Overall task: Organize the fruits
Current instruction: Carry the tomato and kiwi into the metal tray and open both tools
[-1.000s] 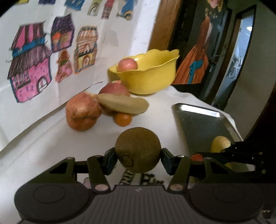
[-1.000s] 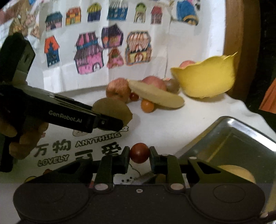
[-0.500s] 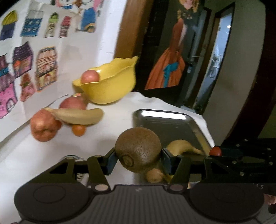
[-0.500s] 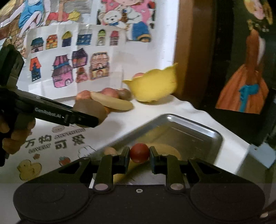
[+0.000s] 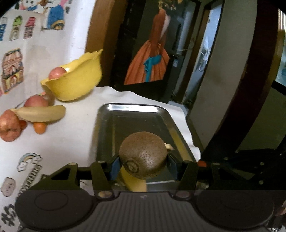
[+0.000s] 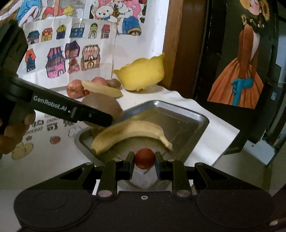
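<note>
Holding over my tray (image 6: 200,117) (banana (image 6: 128,132) inside): left gripper (image 5: 143,166) pinches kiwi (image 5: 143,157), right gripper (image 6: 144,160) pinches cherry tomato (image 6: 144,158).

The tray's (image 6: 200,118) far half lies bare — a banana (image 6: 130,133) crosses its near end.

A white cloth (image 6: 205,114) with cartoon prints and lettering covers the table. Behind it, children's drawings of houses (image 6: 71,57) hang on the wall, with a teddy bear picture (image 6: 107,10) above them. Right of the drawings stands a brown wooden post (image 6: 178,44). Right of the post, a dark panel shows a painted figure in an orange dress (image 6: 239,75) with a blue bow (image 6: 239,87).
</note>
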